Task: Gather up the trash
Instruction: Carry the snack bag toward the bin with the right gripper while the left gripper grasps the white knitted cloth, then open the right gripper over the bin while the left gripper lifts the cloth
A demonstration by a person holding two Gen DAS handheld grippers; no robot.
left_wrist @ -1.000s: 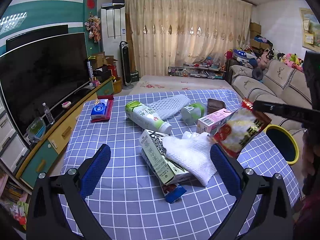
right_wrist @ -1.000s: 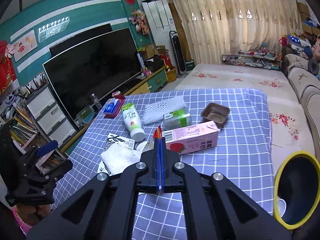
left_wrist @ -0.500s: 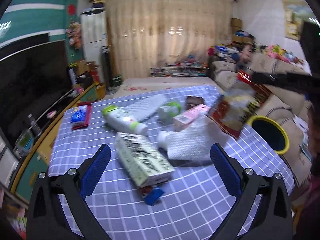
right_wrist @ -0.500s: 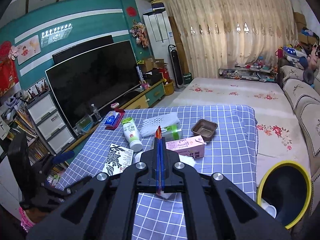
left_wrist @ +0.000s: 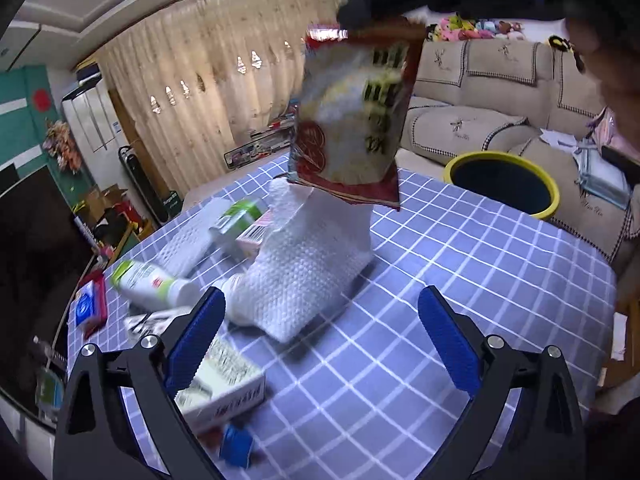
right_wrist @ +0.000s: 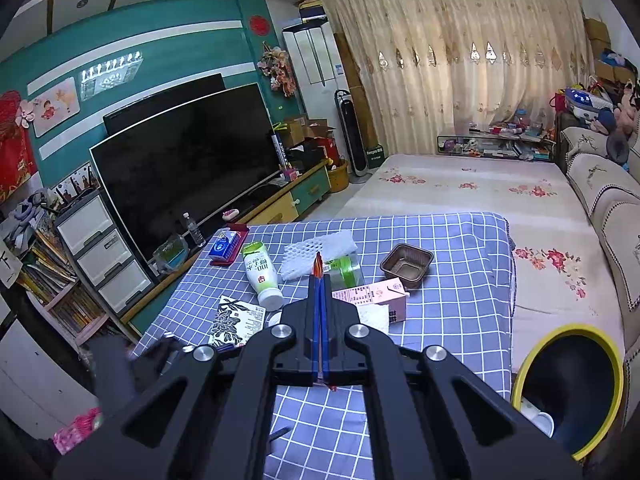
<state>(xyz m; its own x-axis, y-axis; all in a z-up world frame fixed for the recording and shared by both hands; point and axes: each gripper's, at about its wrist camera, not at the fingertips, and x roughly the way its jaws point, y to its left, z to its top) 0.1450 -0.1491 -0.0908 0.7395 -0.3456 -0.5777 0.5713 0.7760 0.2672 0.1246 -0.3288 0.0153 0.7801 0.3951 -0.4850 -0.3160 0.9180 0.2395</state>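
Clamped tight on the top edge of a red and white crinkled plastic snack bag (left_wrist: 352,120), the right gripper (right_wrist: 320,280) has its blue pads pressed together with only a thin red sliver of the wrapper showing between them in its own view; in the left wrist view the bag hangs in the air at 12 o'clock, above the blue and white checked tablecloth (left_wrist: 460,280). Jaws of the left gripper (left_wrist: 320,336) stand wide apart with nothing between them, just above the cloth, and a white textured paper towel (left_wrist: 304,264) lies just beyond them. At 1 o'clock from that towel, beside the table's edge, stands a round yellow-rimmed dark bin (left_wrist: 504,184). On the cloth at 10 o'clock lie a white plastic bottle with a green cap end (left_wrist: 152,284), a pink drink carton (right_wrist: 376,296) and a flat printed cardboard box (left_wrist: 216,384) partly behind the left blue pad
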